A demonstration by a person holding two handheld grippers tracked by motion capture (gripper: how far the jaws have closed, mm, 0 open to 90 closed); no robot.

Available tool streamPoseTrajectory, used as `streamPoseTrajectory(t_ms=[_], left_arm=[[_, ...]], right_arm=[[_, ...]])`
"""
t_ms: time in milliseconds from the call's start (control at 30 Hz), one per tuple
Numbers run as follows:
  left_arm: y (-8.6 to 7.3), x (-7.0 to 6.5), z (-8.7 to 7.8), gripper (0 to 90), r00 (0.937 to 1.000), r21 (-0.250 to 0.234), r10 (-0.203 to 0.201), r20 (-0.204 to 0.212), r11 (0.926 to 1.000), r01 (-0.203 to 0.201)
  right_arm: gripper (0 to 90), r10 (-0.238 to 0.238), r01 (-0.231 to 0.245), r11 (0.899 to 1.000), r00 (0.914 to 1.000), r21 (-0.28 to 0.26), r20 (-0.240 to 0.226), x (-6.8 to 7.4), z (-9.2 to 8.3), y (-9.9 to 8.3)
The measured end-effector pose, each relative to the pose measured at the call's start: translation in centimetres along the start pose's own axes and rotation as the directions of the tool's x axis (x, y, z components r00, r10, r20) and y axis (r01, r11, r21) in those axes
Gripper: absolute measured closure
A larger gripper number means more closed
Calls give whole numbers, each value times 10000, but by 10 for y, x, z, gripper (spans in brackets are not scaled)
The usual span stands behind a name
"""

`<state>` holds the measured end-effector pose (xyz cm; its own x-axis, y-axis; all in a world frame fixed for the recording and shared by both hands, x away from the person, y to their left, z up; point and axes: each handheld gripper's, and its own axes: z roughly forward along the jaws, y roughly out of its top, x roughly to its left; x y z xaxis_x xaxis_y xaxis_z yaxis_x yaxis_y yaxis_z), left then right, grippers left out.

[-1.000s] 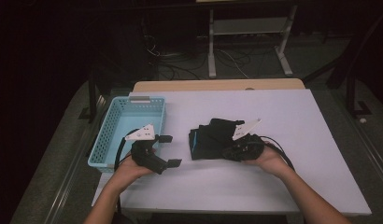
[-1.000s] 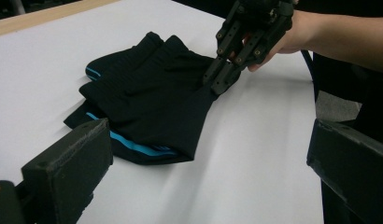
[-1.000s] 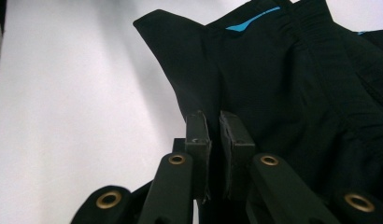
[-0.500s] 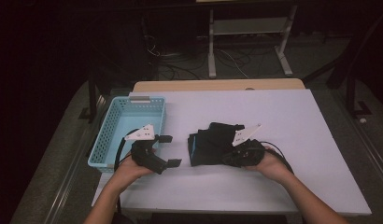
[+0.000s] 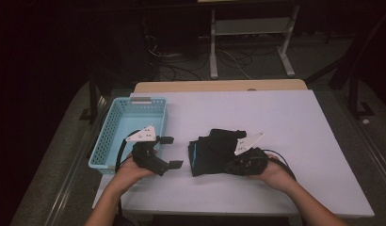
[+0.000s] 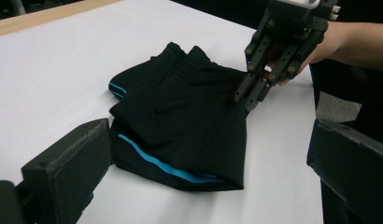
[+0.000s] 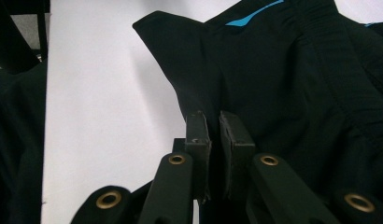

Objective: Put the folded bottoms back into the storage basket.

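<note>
Low over the table, right tongs [image 5: 229, 165] pinched on black shorts [image 5: 212, 151]; left tongs [image 5: 170, 151] agape, empty.

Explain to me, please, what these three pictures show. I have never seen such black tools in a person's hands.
A person sits at a white table and holds a hand-operated black two-jaw gripper in each hand. One picture looks down from above; the others come from cameras riding on each gripper. On the table lie a folded black cloth garment with bright blue stripes and a light blue plastic basket. The right gripper is shut, pinching the garment's edge. The left gripper is open and holds nothing, a little apart from the garment.
</note>
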<state>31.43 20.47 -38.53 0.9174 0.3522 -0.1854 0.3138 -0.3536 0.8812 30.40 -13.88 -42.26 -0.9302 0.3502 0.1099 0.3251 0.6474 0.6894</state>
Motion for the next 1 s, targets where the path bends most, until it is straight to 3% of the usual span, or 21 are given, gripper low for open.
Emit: streamPoseTrajectory(t_ms=[500, 1000], left_arm=[[0, 0, 0, 1, 10000, -27, -16, -9, 10000, 16], [0, -1, 1, 1, 10000, 62, 50, -43, 10000, -50]], right_arm=[[821, 26, -26, 10000, 9999, 28, -154, 16, -5, -10], [818, -266, 272, 9996, 9984, 115, -495, 27, -1, -21]])
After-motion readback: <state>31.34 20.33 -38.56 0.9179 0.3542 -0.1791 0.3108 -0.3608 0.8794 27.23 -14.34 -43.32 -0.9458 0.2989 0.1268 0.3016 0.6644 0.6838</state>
